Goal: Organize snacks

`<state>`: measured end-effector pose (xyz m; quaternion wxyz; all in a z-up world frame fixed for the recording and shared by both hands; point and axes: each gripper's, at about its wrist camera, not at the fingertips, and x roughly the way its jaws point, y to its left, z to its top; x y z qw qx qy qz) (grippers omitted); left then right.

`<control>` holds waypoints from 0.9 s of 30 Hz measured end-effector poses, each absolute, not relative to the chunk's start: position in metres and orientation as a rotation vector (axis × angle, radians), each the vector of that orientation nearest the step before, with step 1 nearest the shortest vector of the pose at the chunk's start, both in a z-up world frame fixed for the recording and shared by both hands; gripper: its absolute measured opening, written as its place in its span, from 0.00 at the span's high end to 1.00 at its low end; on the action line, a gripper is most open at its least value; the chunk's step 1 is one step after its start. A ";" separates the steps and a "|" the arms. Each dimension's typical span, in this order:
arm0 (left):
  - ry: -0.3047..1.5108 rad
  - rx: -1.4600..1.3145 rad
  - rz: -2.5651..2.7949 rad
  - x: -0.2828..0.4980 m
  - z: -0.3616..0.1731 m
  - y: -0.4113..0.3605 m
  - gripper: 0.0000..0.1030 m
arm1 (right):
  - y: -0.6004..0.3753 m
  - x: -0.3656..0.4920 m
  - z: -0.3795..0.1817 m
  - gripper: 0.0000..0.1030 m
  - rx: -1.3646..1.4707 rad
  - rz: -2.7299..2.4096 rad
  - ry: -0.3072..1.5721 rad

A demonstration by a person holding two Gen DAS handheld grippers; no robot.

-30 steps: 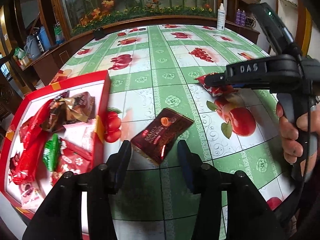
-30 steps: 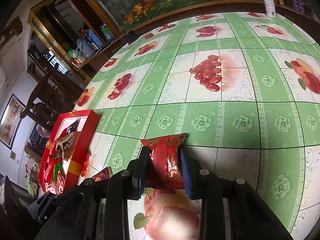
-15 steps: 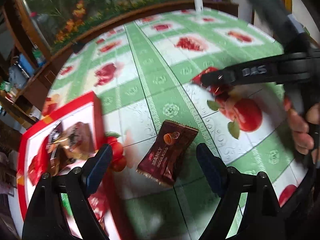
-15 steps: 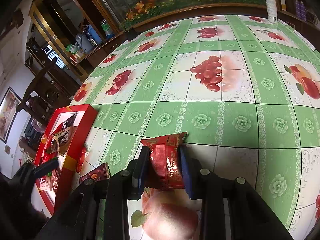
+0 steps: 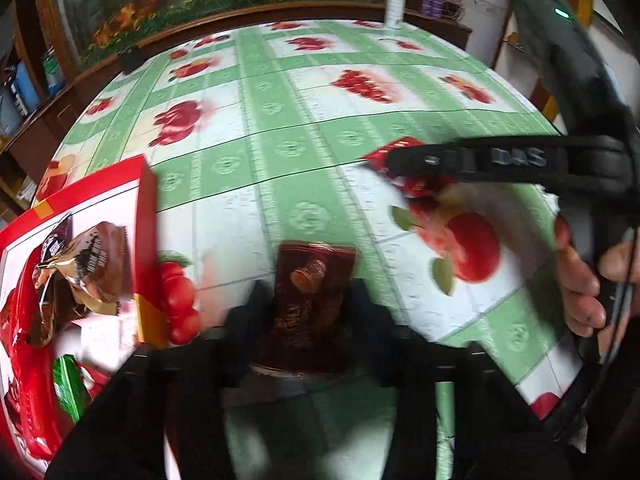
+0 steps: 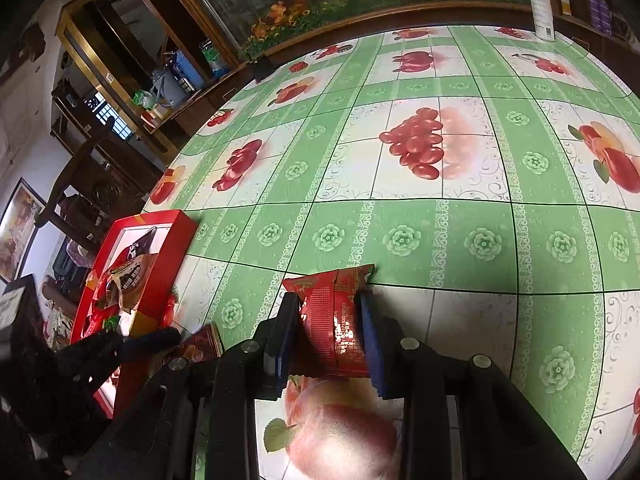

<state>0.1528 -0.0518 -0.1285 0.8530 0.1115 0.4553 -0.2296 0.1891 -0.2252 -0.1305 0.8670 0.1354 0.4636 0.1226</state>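
Left wrist view: my left gripper [image 5: 308, 300] has its fingers on either side of the dark brown snack packet [image 5: 312, 300]; blur keeps me from telling whether they grip it. The red tray [image 5: 146, 240] of snacks lies at nine o'clock. My right gripper [image 5: 400, 160] is at two o'clock.

Right wrist view: my right gripper [image 6: 326, 336] is clamped on the red snack packet [image 6: 334, 320], just above the fruit-print tablecloth [image 6: 440, 220]. The tray [image 6: 176, 256] lies at nine o'clock, the brown packet [image 6: 202, 346] at eight.
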 end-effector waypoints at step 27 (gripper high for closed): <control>0.800 0.035 -0.412 0.078 -0.080 0.008 0.67 | -0.221 0.155 -0.121 0.70 0.393 0.342 0.847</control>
